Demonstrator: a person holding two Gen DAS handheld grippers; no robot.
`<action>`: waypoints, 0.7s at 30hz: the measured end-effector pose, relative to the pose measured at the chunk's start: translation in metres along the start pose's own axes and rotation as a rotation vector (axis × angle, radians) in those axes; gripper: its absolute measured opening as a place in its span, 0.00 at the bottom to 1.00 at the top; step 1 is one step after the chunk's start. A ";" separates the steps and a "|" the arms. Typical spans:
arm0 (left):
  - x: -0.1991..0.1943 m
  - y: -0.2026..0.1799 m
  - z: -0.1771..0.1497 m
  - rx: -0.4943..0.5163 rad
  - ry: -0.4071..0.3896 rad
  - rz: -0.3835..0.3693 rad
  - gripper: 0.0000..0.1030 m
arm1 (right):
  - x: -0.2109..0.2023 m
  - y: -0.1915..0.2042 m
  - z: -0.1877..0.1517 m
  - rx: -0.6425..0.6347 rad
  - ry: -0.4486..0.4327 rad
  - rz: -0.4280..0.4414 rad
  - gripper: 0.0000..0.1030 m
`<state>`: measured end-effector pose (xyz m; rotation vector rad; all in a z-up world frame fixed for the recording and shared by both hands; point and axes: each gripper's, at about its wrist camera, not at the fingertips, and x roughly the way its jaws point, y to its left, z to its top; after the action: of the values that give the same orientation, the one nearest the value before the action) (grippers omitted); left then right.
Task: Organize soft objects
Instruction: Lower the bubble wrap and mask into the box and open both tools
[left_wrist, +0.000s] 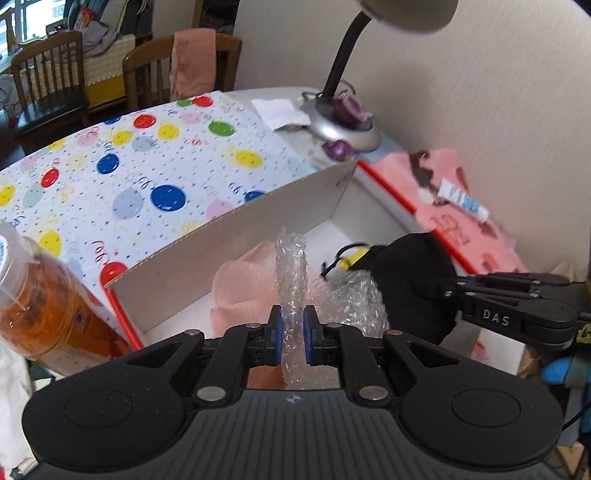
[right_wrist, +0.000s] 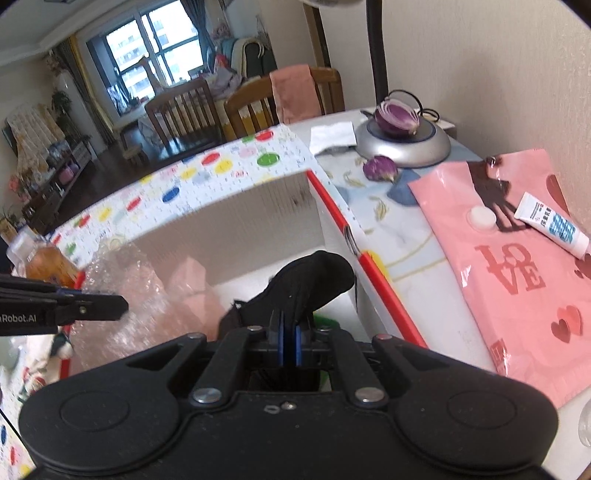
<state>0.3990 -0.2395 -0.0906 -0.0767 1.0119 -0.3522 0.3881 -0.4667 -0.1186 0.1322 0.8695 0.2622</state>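
My left gripper (left_wrist: 293, 334) is shut on a strip of clear bubble wrap (left_wrist: 291, 273) and holds it over an open cardboard box (left_wrist: 236, 240) with red edges. A pale pink soft cloth (left_wrist: 243, 288) lies inside the box. My right gripper (right_wrist: 289, 343) is shut on a black soft fabric item (right_wrist: 314, 280) over the same box (right_wrist: 229, 218); the black item also shows in the left wrist view (left_wrist: 410, 280), with a yellow and white tag (left_wrist: 347, 260). The bubble wrap (right_wrist: 122, 288) fills the box's left side in the right wrist view.
The box lid (left_wrist: 129, 166) with coloured dots stands open behind. A lamp base (right_wrist: 402, 140) with halved purple onions (right_wrist: 395, 116), a pink LOVE bag (right_wrist: 517, 266) with a tube (right_wrist: 554, 225) on it, an orange-liquid bottle (left_wrist: 48, 306), and chairs (left_wrist: 48, 77) are around.
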 end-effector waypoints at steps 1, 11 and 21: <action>0.001 -0.001 0.000 0.009 0.007 0.018 0.10 | 0.001 0.000 -0.002 -0.007 0.008 -0.007 0.08; -0.002 -0.002 -0.002 0.030 0.022 0.021 0.11 | 0.002 0.006 -0.009 -0.066 0.038 -0.046 0.22; -0.009 -0.005 -0.006 0.035 0.023 0.014 0.11 | -0.014 -0.001 -0.008 -0.059 0.025 -0.034 0.43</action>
<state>0.3884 -0.2404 -0.0850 -0.0344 1.0279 -0.3585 0.3736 -0.4717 -0.1138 0.0593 0.8877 0.2583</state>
